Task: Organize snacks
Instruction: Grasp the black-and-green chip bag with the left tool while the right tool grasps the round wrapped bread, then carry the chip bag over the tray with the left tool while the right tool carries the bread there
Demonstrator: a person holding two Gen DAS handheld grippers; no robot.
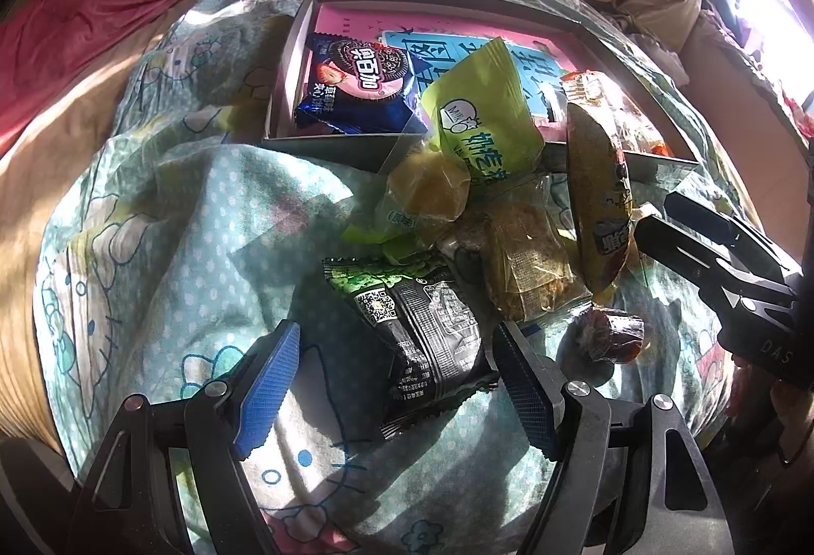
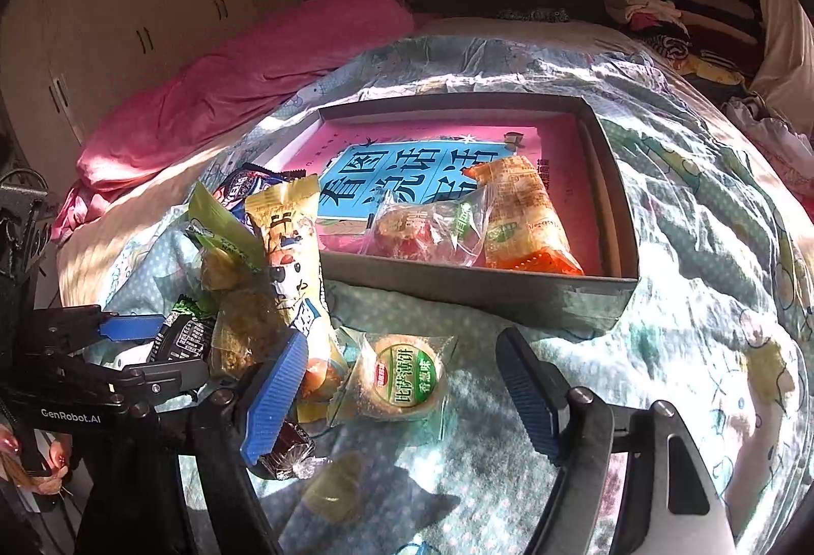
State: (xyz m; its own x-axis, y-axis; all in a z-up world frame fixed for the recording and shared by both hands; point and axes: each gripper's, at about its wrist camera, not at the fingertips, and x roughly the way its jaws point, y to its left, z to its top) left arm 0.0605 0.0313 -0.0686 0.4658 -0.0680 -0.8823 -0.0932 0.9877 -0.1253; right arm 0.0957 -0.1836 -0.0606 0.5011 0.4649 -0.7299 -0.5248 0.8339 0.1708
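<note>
A shallow grey box [image 1: 325,145] [image 2: 509,288] with a pink-and-blue book inside lies on the bed. It holds a blue Oreo pack [image 1: 356,92], an orange pack [image 2: 524,219] and a clear-wrapped red snack [image 2: 412,232]. A heap of snacks lies in front: green milk pack [image 1: 478,117], yellow cartoon pack [image 1: 598,199] [image 2: 290,250], black-green pack [image 1: 417,336]. My left gripper [image 1: 394,387] is open around the black-green pack. My right gripper [image 2: 402,395] is open around a round green-label biscuit [image 2: 402,379].
A small dark wrapped candy [image 1: 618,333] [image 2: 285,450] lies beside the heap. A pink blanket [image 2: 244,82] lies at the bed's far left. Clothes [image 2: 656,16] are piled at the far right. The bedcover [image 1: 168,224] is rumpled.
</note>
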